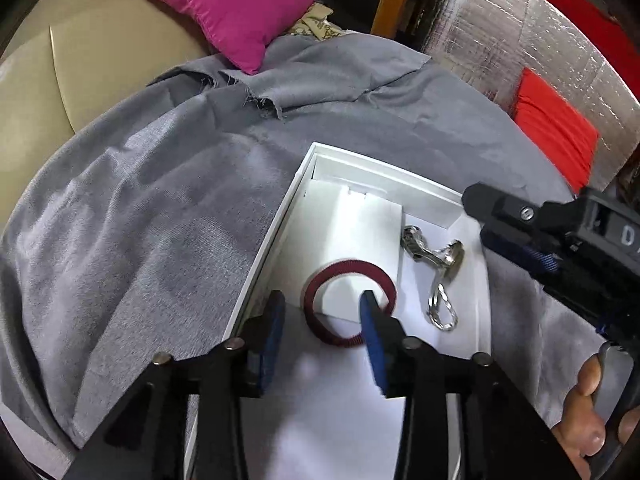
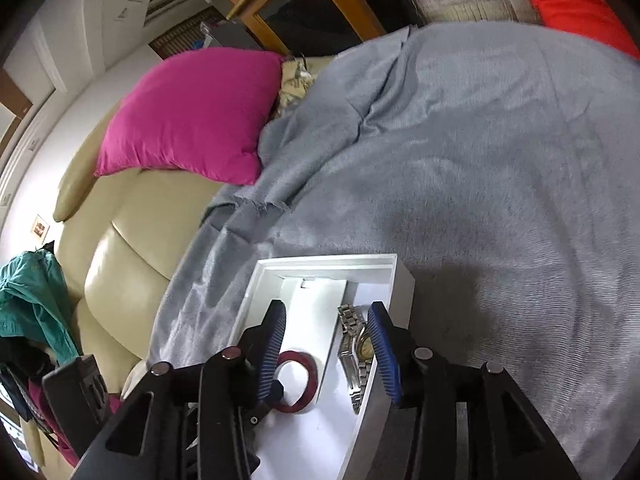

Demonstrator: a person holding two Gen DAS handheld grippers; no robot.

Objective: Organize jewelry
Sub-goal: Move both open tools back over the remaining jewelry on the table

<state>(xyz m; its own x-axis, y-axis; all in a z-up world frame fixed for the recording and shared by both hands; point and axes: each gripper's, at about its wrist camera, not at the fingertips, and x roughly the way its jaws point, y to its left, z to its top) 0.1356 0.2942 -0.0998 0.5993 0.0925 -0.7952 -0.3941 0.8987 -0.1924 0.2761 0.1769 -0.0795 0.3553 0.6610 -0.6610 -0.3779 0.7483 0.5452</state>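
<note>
**Bangle and watch laid in the box**

A grey cloth (image 1: pixel 140 208) carries the white box (image 1: pixel 280 216), the landmark here. Inside it lie the red bangle (image 1: pixel 348 268) and, beside that, the silver watch (image 2: pixel 356 352), apparently just sorted. Left gripper (image 1: pixel 324 308) and right gripper (image 2: pixel 328 320) hover above, fingers apart, holding nothing.

The right gripper (image 2: pixel 328 326) hangs over a white box (image 2: pixel 394 280) on a grey cloth (image 2: pixel 480 180), its blue fingers (image 2: pixel 382 350) apart and pressing on nothing; a silver watch (image 2: pixel 358 350) lies in the box just inside the right finger; a dark red bangle (image 2: pixel 298 380) lies left of it (partly hidden by the left finger); a pink cushion (image 2: pixel 192 116) rests on a beige sofa (image 2: pixel 132 264).
</note>
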